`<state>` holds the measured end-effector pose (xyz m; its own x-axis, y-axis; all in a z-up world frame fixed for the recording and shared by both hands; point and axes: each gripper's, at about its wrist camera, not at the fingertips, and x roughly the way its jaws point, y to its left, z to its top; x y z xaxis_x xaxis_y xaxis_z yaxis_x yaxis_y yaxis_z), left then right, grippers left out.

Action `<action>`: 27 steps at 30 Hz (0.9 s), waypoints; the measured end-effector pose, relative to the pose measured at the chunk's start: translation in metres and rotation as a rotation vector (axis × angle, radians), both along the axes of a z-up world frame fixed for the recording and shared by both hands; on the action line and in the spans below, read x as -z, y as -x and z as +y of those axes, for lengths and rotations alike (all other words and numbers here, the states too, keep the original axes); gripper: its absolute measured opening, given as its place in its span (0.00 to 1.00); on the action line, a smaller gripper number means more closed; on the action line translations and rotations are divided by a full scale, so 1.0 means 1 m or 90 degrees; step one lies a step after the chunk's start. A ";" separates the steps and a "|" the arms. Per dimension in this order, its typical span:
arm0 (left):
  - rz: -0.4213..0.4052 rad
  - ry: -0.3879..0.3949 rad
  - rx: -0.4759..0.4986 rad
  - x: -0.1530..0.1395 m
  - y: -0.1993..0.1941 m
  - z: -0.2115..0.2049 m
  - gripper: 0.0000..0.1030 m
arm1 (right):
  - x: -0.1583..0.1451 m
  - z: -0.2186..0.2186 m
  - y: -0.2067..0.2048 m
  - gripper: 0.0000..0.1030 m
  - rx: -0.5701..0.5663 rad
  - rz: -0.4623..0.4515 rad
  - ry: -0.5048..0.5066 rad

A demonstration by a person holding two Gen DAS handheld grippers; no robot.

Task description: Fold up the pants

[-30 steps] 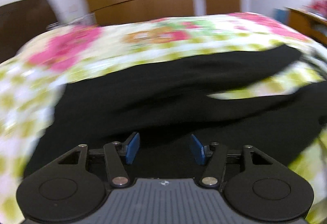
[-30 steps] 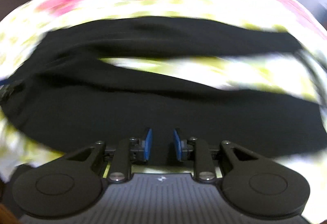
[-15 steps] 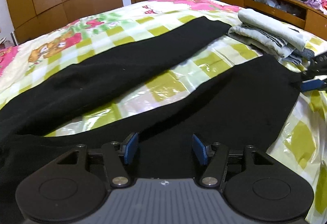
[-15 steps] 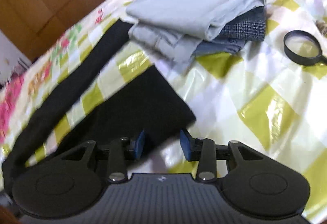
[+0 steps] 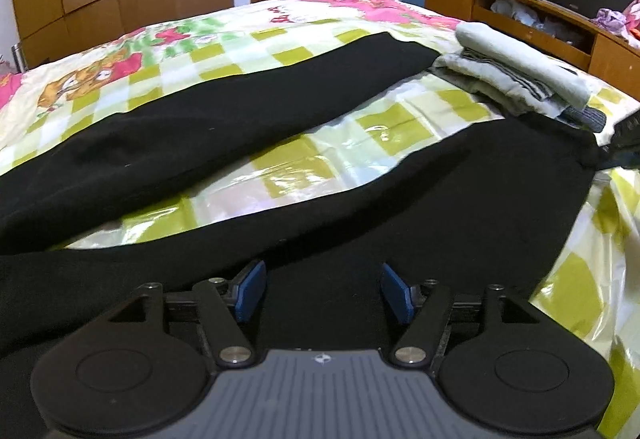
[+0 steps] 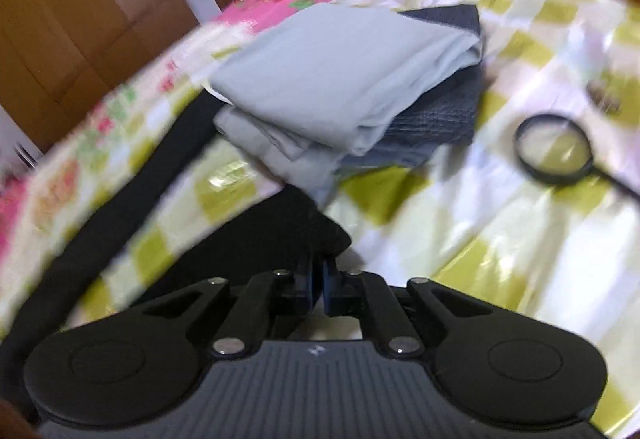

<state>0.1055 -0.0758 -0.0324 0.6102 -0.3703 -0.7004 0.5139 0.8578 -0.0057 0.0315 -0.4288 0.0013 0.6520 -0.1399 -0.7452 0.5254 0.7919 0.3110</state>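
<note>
From the left wrist, the left tool [image 5: 322,289] has its blue pads spread wide, as they were half a second back, low over the near leg of the black pants [image 5: 460,195], gripping nothing; the view has steadied and sits a touch closer. The pants lie spread on the bed [image 5: 304,175], matte and soft, both legs running away across the glossy green-and-white checked cover, a shiny strip of it between them. A folded pile [image 5: 516,75] of grey cloth rests by the far cuffs. From the right wrist, the right tool [image 6: 318,281] was parted before and is now pinched narrow on the cuff corner of the pants [image 6: 256,239]. Beyond lie the pile [image 6: 344,87] and a round, black-rimmed magnifier [image 6: 554,149].
</note>
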 end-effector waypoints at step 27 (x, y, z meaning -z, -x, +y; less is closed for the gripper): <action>0.001 -0.185 -0.232 -0.037 -0.221 0.373 0.90 | 0.006 0.341 -0.337 0.45 -0.821 0.026 0.334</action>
<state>0.3267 0.2975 0.0044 0.6635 0.0802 -0.7439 0.1785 0.9486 0.2614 0.3680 -0.0879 -0.0049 0.5129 0.2707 -0.8147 -0.6544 0.7375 -0.1670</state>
